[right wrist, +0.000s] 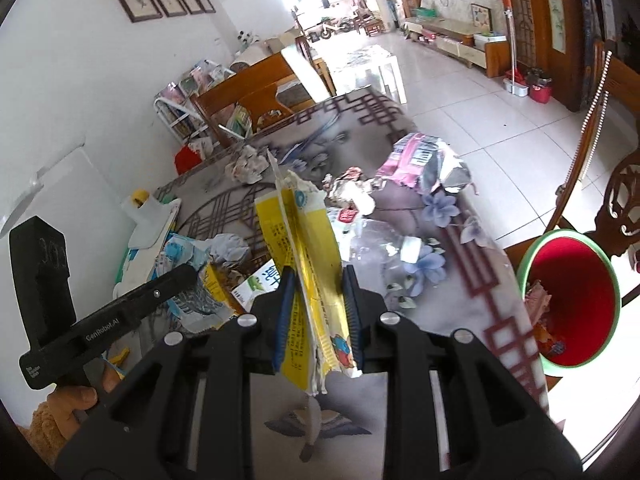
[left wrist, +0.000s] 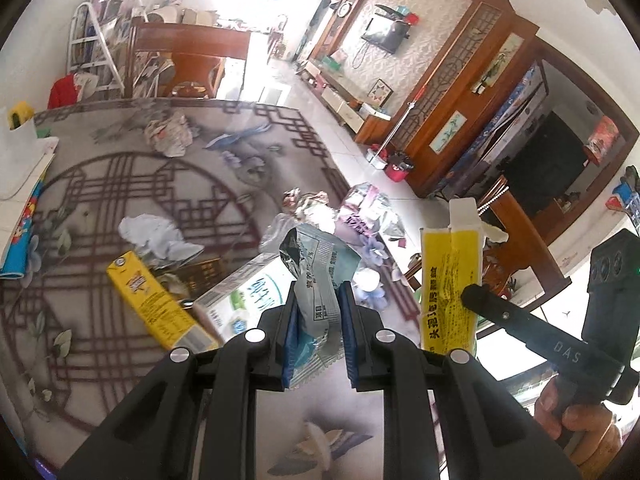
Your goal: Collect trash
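Note:
My left gripper [left wrist: 318,308] is shut on a pale blue and silver foil wrapper [left wrist: 316,276], held above the patterned table [left wrist: 120,184]. My right gripper [right wrist: 318,296] is shut on a flattened yellow carton [right wrist: 304,240]; that carton also shows in the left wrist view [left wrist: 450,280] at right. On the table lie a yellow box [left wrist: 152,300], a white and green box [left wrist: 244,296], crumpled paper [left wrist: 156,236], a paper ball [left wrist: 170,134] and a pink and silver bag [right wrist: 424,162]. A red bin with a green rim [right wrist: 572,300] stands at the table's right edge, holding some trash.
A clear plastic bottle [right wrist: 380,248] lies on the table near the right edge. Books and a white object [right wrist: 148,216] sit at the left side. Wooden chairs [right wrist: 248,96] stand behind the table and one [right wrist: 616,184] by the bin. Tiled floor lies beyond.

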Demonstrator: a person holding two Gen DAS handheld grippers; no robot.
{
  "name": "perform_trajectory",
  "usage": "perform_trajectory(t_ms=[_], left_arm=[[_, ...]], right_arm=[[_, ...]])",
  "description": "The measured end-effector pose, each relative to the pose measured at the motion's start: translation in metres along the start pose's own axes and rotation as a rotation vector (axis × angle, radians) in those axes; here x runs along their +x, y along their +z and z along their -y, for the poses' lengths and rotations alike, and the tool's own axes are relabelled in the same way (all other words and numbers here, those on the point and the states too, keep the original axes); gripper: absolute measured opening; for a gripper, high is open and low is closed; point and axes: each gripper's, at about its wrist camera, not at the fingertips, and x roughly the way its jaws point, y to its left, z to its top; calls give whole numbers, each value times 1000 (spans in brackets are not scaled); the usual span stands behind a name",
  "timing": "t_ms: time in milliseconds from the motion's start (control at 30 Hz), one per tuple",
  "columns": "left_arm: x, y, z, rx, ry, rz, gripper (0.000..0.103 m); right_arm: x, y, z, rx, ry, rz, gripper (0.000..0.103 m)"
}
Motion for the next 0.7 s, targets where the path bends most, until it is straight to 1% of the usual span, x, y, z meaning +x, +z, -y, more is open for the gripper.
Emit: perform_trajectory(t_ms=[367,700], left_arm=[[16,-2,40,26,-11,-15,17],[39,-2,87,44,-12,-19,17]], right_arm=[[-22,0,32,19,-4,26,25],[-41,12,80,50,-12,43,25]])
